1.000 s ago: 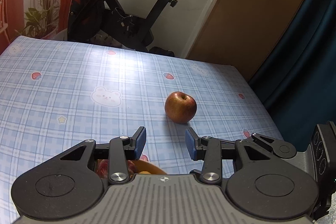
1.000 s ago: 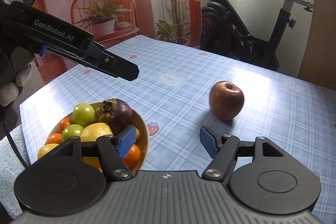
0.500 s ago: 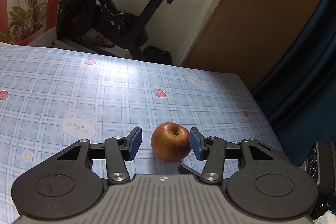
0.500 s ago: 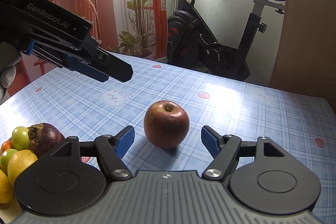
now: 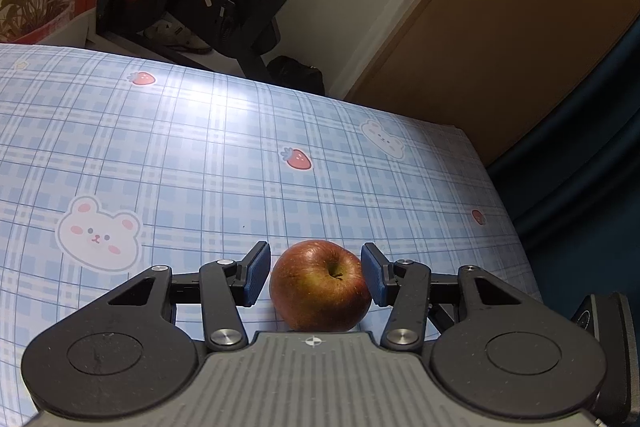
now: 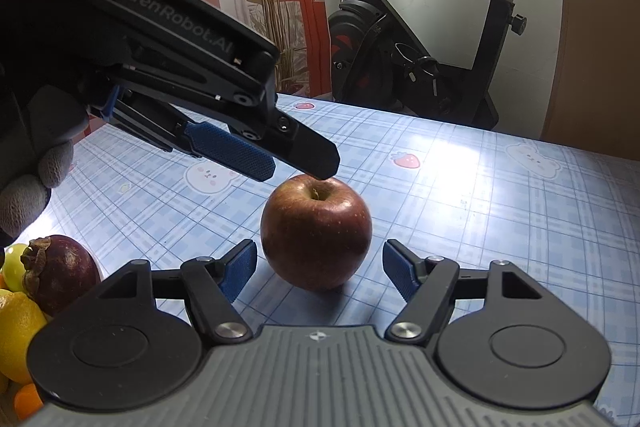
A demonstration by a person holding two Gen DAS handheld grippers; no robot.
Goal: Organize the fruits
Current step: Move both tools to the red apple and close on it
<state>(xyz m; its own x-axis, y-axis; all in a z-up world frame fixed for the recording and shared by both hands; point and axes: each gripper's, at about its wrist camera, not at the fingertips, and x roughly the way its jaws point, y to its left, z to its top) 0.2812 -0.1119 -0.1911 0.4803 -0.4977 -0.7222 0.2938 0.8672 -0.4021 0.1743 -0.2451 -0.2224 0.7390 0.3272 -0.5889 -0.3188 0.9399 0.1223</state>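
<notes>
A red apple point(image 5: 320, 291) sits upright on the blue checked tablecloth point(image 5: 200, 155). My left gripper point(image 5: 316, 273) is open with a blue pad on each side of the apple, close to it, with a small gap on the left. In the right wrist view the same apple point(image 6: 316, 239) lies just ahead of my open, empty right gripper point(image 6: 320, 269). The left gripper point(image 6: 280, 151) reaches in from the upper left, its tips just above the apple's top.
At the lower left of the right wrist view are a dark mangosteen point(image 6: 60, 273), a lemon point(image 6: 16, 335), a green fruit and oranges. An exercise bike point(image 6: 420, 67) stands beyond the table's far edge. A wooden door and dark curtain are to the right.
Both grippers have moved closer to the apple. The left gripper's pads now stand on either side of it. The fruit pile has slid to the edge of the right wrist view.
</notes>
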